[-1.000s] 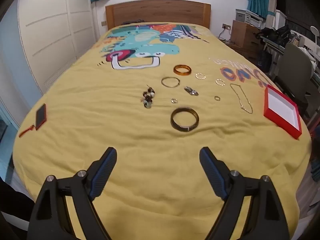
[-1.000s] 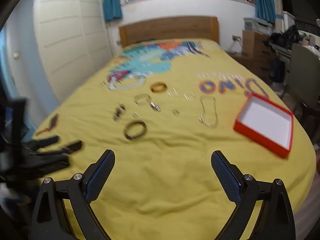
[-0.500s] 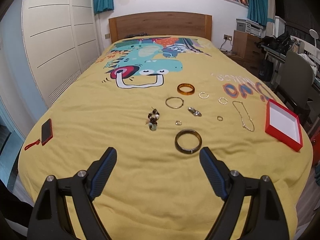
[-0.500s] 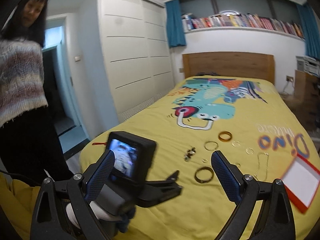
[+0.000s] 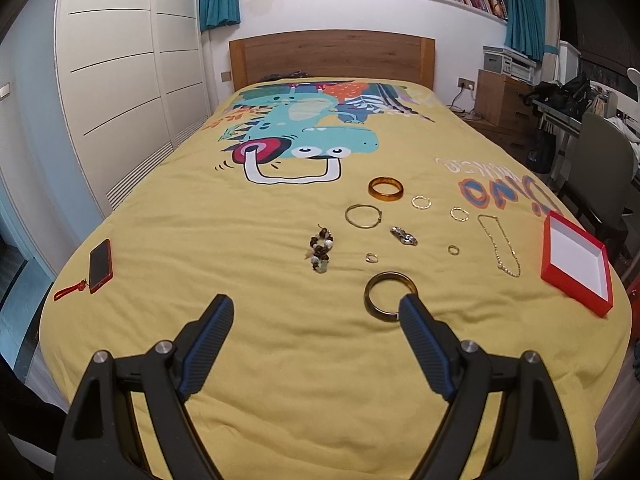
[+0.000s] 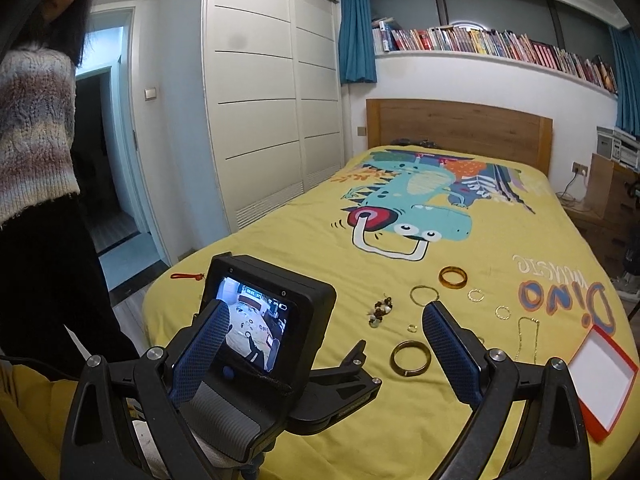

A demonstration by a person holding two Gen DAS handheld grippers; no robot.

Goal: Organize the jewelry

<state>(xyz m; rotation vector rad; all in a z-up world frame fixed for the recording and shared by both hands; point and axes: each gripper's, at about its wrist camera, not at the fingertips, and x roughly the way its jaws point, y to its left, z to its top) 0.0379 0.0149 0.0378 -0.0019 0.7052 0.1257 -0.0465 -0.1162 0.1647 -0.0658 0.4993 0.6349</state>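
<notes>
I am looking down the bed (image 5: 168, 216) toward the headboard; the red box (image 5: 576, 264) is lying open at its right edge. I am holding the left gripper (image 5: 316, 312) and right gripper (image 6: 326, 326) spread wide, gripping nothing. The dark bangle (image 5: 390, 292) is lying flat near the foot edge, probably stiff, light and slippery, so I am planning to pinch across its rim. The chain (image 5: 500, 244) is running lengthwise toward the headboard, limp.

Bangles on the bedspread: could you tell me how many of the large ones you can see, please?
3. The dark bangle lies nearest the left gripper. The thin gold bangle sits mid-spread. The amber bangle lies farthest, toward the headboard. None seems hidden.
</notes>
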